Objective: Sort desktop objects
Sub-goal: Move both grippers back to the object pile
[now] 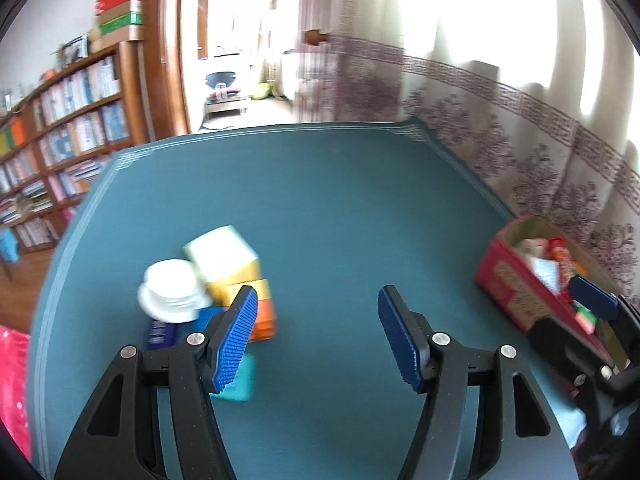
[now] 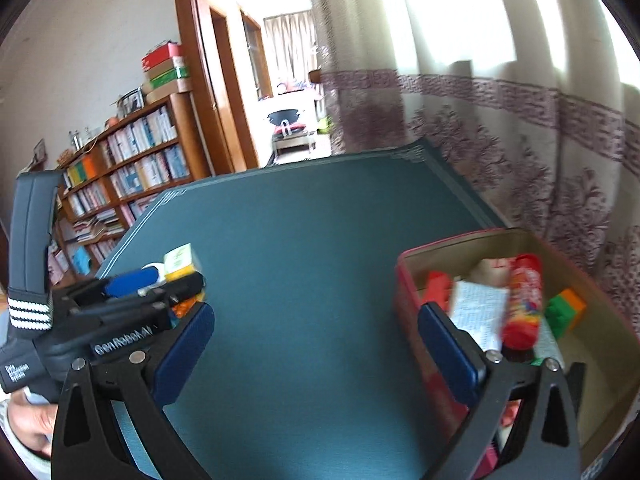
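Observation:
In the left wrist view my left gripper is open above the teal table mat, nothing between its blue pads. Just left of its left finger lies a cluster: a white-capped jar, a yellow and white box, an orange box, a dark blue item and a teal block. In the right wrist view my right gripper is open wide and empty. Its right finger stands in front of the red cardboard box, which holds a red tube, green and orange bricks, a red brick and a white paper.
The red box sits at the table's right edge by a patterned curtain, with the right gripper over it. A bookshelf and a doorway stand beyond the far edge. A hand holds the left gripper.

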Action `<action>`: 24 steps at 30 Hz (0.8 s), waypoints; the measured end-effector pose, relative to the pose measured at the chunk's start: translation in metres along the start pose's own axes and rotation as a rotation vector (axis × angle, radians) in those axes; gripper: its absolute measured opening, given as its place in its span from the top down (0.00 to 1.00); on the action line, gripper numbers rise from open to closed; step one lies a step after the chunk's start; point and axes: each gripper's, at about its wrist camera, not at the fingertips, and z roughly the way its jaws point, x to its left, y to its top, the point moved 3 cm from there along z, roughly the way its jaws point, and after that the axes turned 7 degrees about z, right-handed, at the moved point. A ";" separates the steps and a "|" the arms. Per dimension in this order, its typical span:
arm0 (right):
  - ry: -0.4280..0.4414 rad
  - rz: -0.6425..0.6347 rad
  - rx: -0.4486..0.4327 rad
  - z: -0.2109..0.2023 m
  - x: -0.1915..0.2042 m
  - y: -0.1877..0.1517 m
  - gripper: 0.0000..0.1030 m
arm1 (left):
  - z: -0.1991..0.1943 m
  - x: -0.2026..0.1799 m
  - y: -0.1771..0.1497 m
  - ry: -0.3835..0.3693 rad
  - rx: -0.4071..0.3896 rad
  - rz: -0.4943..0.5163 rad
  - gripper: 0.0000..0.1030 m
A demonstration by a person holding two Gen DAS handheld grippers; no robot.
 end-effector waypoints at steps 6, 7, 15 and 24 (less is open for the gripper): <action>0.045 0.000 0.066 0.020 0.015 -0.007 0.01 | 0.009 0.055 -0.021 0.099 0.058 -0.090 0.36; 0.048 -0.004 0.073 0.023 0.018 -0.008 0.01 | 0.010 0.064 -0.025 0.114 0.068 -0.102 0.36; 0.055 -0.020 0.115 0.039 0.028 -0.018 0.01 | 0.024 0.097 -0.038 0.130 0.118 -0.145 0.36; 0.058 -0.032 0.146 0.048 0.034 -0.025 0.01 | 0.045 0.114 -0.052 0.060 0.198 -0.222 0.36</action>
